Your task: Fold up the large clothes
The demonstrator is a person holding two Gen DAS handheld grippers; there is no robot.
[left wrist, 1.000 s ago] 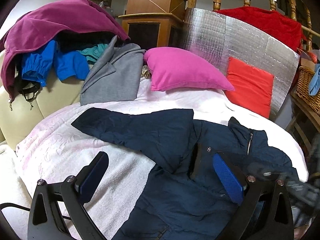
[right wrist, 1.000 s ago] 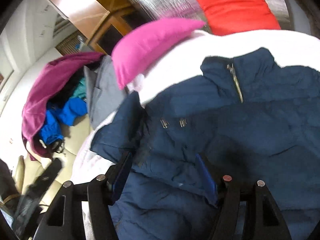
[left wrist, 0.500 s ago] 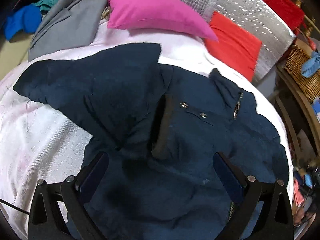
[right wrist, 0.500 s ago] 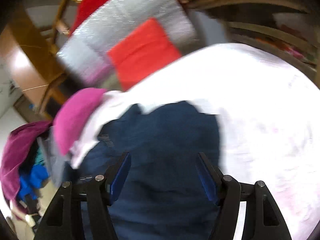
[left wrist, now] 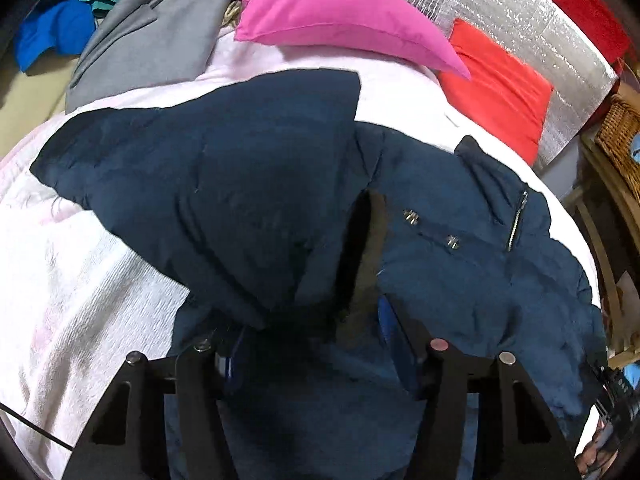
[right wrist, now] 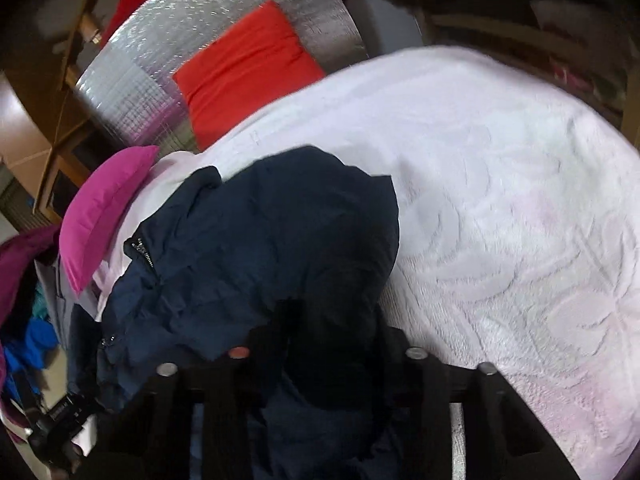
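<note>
Two grippers, both closed on one navy jacket (left wrist: 248, 184). Left gripper (left wrist: 308, 352): fingers pinch bunched fabric at the near edge of the bed (left wrist: 80, 280), where a folded-over sleeve meets the body. Right gripper (right wrist: 316, 344): fingers buried in dark fabric, clamped on the jacket's other side. Jacket lies across the bed's white blanket, collar and zipper (left wrist: 518, 220) toward the far right edge. Beyond: pink pillow (left wrist: 332, 16), red cushion (left wrist: 496, 88) against silver foil panel (left wrist: 532, 12), grey coat (left wrist: 152, 40) at far left corner.
</note>
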